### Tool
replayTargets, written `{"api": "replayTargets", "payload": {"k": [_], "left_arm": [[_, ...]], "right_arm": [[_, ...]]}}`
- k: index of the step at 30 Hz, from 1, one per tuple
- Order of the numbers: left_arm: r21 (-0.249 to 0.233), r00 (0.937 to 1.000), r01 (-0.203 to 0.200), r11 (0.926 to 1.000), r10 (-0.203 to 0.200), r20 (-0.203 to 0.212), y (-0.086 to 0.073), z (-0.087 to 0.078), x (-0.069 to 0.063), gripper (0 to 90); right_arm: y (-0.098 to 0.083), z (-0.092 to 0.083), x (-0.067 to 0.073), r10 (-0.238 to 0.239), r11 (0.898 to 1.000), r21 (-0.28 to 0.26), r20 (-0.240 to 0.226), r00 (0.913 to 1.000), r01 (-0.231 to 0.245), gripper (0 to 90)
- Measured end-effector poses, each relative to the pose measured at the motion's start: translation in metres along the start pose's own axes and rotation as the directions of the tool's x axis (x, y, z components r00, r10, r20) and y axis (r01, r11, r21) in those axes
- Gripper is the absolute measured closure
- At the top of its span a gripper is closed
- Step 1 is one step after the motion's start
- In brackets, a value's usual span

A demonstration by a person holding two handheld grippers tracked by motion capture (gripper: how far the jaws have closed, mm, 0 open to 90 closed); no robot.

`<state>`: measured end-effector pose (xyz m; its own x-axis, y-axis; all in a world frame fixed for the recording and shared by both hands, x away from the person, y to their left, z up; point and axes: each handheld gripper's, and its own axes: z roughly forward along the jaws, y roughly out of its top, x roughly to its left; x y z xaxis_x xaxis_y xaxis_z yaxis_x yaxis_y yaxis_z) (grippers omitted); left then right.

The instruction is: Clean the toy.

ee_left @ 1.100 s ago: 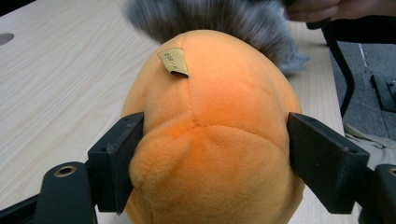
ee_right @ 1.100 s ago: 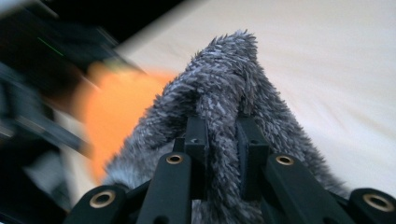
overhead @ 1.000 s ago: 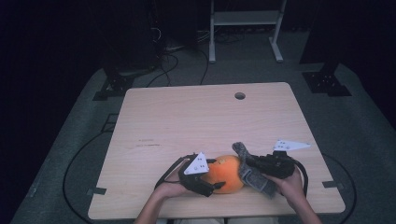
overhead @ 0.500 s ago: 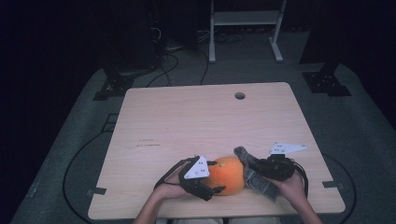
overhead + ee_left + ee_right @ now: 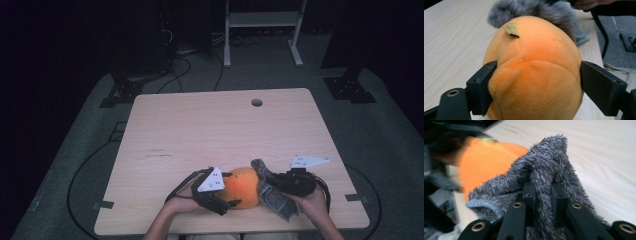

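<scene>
— Wooden surface (image 5: 200, 130) stretches bare toward its far edge; how is the near edge?

— Crowded. An orange plush ball (image 5: 241, 187) sits near the front edge, the left gripper (image 5: 220, 196) clamped around it, jaws just widened. Touching its right side, a grey fuzzy cloth (image 5: 272, 194) is pinched in the right gripper (image 5: 280, 187).
</scene>
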<state>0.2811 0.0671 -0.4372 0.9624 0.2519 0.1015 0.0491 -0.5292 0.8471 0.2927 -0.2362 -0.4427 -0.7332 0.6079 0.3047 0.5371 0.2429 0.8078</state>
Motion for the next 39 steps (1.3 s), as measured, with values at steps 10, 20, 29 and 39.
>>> {"api": "replayTargets", "payload": {"k": [10, 20, 29, 39], "left_arm": [[0.004, 0.9998, -0.021, 0.9998, 0.021, 0.008, -0.002, -0.002, -0.001, 16.8], [0.011, 0.9989, -0.046, 0.9989, 0.046, 0.001, 0.000, -0.001, -0.003, 16.8], [-0.006, 0.9992, -0.038, 0.9993, 0.038, 0.009, -0.001, 0.001, -0.004, 16.8], [-0.013, 0.9984, -0.055, 0.9984, 0.055, 0.012, 0.000, 0.000, -0.004, 16.0]], "right_arm": [[0.009, -0.004, 0.001, -0.006, 0.996, -0.091, -0.007, 1.0000, 0.005, 76.3], [0.008, -0.013, -0.011, 0.051, 0.994, -0.093, -0.146, 0.9880, -0.065, 76.8], [0.002, 0.002, -0.019, 0.102, 0.994, -0.029, -0.141, 0.9847, -0.107, 76.6], [0.015, -0.002, -0.002, -0.016, 0.999, -0.042, -0.126, 0.9919, 0.010, 76.2]]}}
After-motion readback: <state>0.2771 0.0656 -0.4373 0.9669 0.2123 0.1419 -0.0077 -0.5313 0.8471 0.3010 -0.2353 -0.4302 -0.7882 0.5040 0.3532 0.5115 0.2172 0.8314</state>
